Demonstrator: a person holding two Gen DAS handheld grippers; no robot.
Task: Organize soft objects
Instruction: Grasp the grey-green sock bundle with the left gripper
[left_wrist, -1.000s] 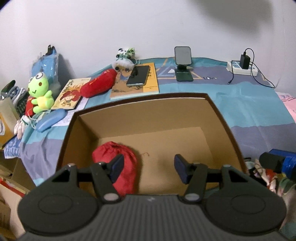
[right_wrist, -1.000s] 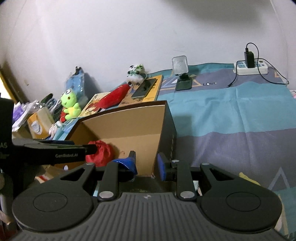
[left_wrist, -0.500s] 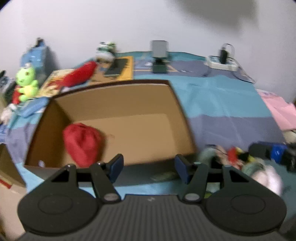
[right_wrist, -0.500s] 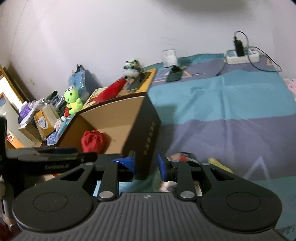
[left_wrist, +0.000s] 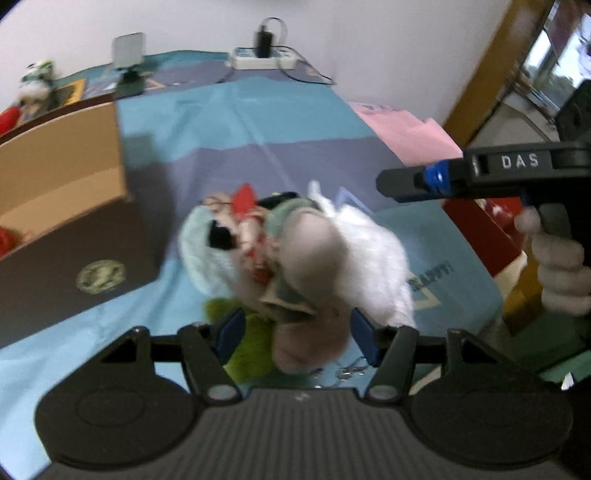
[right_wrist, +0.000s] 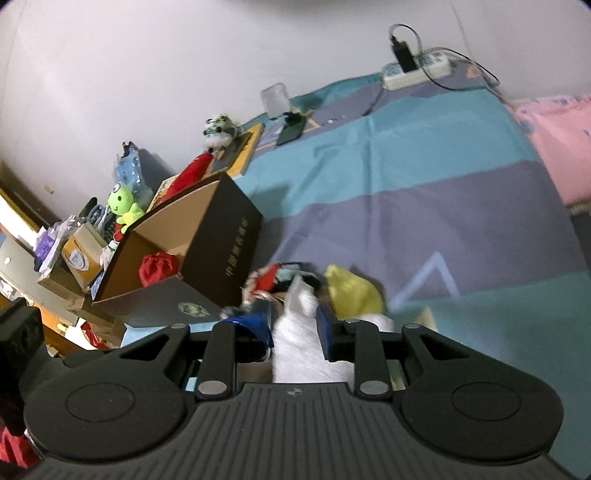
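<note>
The white letters "DAS" stand on the black bar of the right gripper (left_wrist: 480, 173). The box (right_wrist: 236, 236) bears a column of gold characters on its dark side and a round gold emblem on its near face, both too small to read. Mirrored print on the sheet (left_wrist: 428, 280) is blurred.

Open stretch of striped teal-and-purple bedspread (right_wrist: 424, 192) beyond the heap, free for passage toward the white power strip (right_wrist: 417, 72) by the wall. Blocked on one side by the brown cardboard box (right_wrist: 221, 236), on the near side by the blurred heap of plush toys (left_wrist: 295, 254). Box interior roomy, holding only a red cloth bundle (right_wrist: 159, 267)
</note>
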